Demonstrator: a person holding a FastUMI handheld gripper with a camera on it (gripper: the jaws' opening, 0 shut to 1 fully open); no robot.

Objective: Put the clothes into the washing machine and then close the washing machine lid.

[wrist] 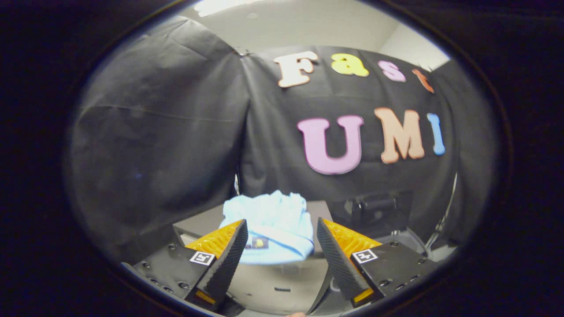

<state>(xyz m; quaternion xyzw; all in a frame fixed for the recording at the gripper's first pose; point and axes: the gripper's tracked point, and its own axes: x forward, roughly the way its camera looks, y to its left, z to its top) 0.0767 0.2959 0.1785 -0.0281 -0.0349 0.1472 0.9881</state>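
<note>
Pick step not begun: gripper [280,246] fingers spread, light-blue clothes [269,229] bunched on counter [198,222] just ahead; next: advance, pinch the bundle.

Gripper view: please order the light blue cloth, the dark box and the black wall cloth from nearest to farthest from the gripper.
The gripper is open.
1. Light blue cloth, between the fingertips.
2. Dark box, beyond the right finger.
3. Black wall cloth, behind everything.
</note>
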